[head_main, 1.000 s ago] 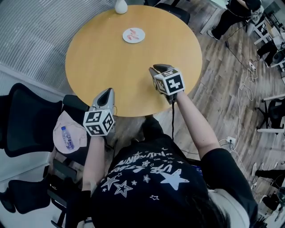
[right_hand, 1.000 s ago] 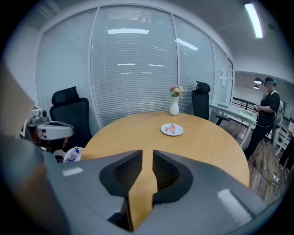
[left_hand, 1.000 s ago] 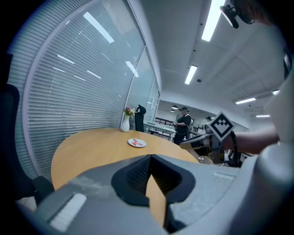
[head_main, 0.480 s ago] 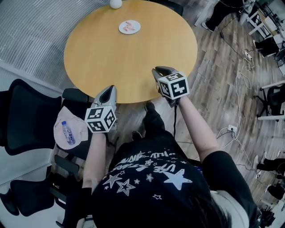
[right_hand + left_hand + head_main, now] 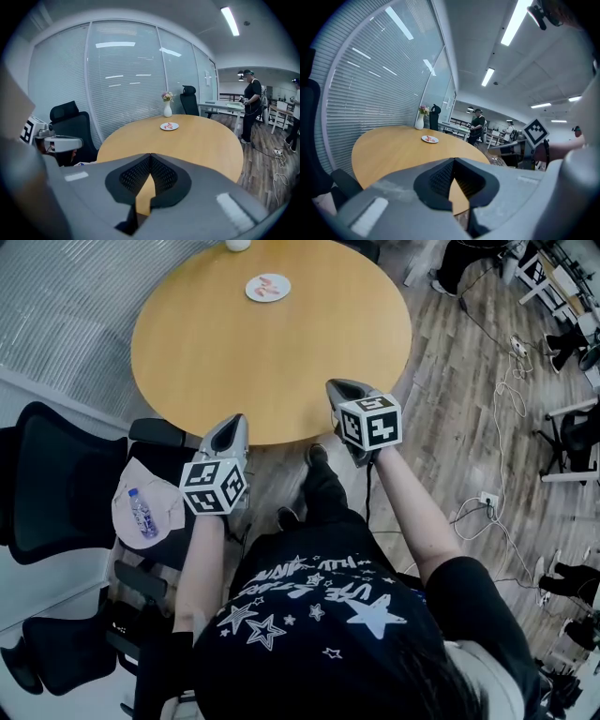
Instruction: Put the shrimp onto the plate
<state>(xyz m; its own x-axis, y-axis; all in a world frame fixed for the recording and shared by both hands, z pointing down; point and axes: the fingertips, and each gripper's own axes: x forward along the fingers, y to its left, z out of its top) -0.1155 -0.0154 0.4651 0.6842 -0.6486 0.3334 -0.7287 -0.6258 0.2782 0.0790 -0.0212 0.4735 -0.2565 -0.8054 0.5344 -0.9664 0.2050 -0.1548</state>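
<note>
Across the middle of the room, a round wooden table (image 5: 272, 343) takes up most of the space. Its top is bare from the near edge to the far side. Slatted blinds (image 5: 66, 306) run behind it on the left, and black office chairs (image 5: 47, 484) crowd that side. Loose cables (image 5: 511, 418) trail over the plank floor to the right.

The person stands at the table's near edge with both arms out. The left claw (image 5: 232, 423) hovers just short of the rim. Its jaws are pressed together at the tips, with nothing between them. The right claw (image 5: 339, 388) reaches just over the edge, closed the same way and empty.

Well apart from both, on the far side of the table, lies a small white plate (image 5: 267, 287). A white vase (image 5: 237, 244) stands just beyond it at the rim. Nothing on the tabletop lies between the claws and the plate.

A water bottle (image 5: 142, 518) lies on a pale pad on the chair seat beside the left arm.

The pink shrimp (image 5: 269, 286) rests on the plate.
</note>
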